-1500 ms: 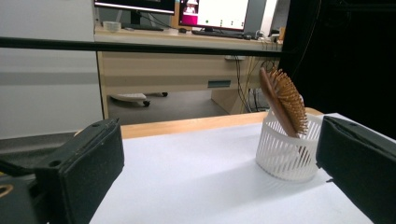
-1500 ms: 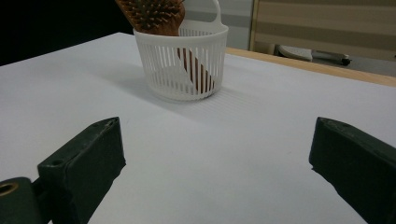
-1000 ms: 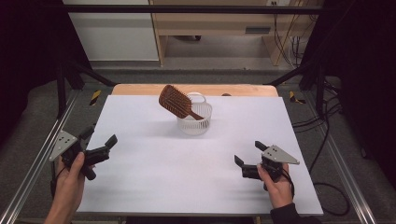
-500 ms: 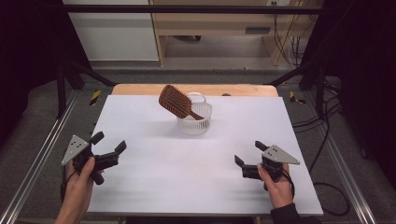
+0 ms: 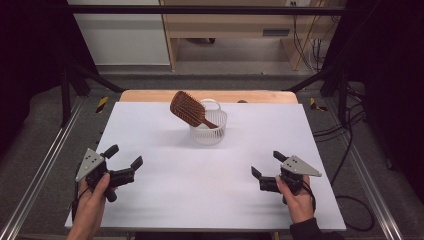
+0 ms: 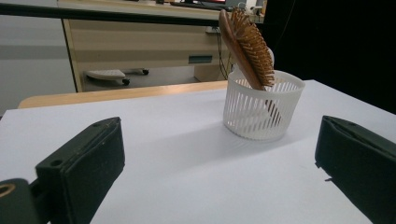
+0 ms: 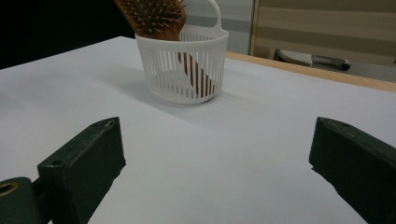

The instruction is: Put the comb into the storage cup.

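Note:
A white slatted basket (image 5: 208,131) (image 6: 261,109) (image 7: 180,70) stands on the white table toward the back middle. A brown wooden hairbrush (image 5: 188,108) (image 6: 246,44) (image 7: 154,16) stands in it handle down, its bristled head leaning out to the left. My left gripper (image 5: 123,156) is open near the table's front left, held by a hand, with nothing between its jaws. My right gripper (image 5: 268,164) is open near the front right, also held by a hand and holding nothing. Both point toward the basket from a distance.
The white table top (image 5: 210,175) has a wooden strip (image 5: 150,95) along its far edge. Metal frame rails (image 5: 40,170) run along both sides. A wooden desk (image 5: 235,30) and cables (image 5: 345,120) lie on the floor beyond.
My left gripper has moved rightward and a little nearer the table's front, onto the white surface. The right gripper, basket and brush have stayed put.

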`<state>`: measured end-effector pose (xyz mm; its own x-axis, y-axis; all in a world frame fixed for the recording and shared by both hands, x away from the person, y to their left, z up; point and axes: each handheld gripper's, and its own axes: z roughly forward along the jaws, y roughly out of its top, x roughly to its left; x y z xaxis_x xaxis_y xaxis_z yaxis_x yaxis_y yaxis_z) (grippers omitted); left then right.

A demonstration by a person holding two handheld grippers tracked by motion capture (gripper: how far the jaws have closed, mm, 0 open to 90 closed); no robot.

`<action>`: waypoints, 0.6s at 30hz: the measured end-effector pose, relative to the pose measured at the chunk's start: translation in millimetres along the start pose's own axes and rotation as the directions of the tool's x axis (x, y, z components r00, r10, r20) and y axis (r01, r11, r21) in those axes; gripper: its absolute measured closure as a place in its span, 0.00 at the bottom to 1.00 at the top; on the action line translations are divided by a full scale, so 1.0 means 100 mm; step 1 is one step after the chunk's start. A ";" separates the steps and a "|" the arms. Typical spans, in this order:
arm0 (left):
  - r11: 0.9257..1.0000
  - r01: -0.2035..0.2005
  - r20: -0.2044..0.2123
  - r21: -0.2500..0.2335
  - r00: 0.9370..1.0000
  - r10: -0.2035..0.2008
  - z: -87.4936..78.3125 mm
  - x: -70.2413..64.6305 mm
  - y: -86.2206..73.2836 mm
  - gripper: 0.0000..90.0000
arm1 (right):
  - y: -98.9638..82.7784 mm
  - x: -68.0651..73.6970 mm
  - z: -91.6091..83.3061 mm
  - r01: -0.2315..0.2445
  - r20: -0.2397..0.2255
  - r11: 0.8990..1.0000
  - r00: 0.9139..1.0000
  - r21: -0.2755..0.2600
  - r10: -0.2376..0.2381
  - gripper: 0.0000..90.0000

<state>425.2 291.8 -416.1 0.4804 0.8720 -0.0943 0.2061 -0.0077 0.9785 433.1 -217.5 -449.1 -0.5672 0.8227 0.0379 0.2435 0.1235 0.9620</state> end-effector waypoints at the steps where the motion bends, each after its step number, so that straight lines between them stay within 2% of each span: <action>1: 1.000 0.002 0.001 0.001 1.000 -0.002 0.01 -0.01 -0.01 0.02 | 0.00 0.00 0.00 0.000 0.000 1.000 1.000 0.000 0.000 0.04; 18: 0.998 -0.052 0.026 0.038 0.998 0.051 0.05 -0.18 -0.20 0.02 | 0.00 -0.01 -0.01 0.005 -0.002 1.000 1.000 -0.007 -0.005 0.04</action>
<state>416.6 274.3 -434.6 0.5122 0.8575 -0.0485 0.2127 -0.0719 0.9745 433.2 -219.2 -449.0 -0.5703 0.8208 0.0337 0.2350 0.1238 0.9641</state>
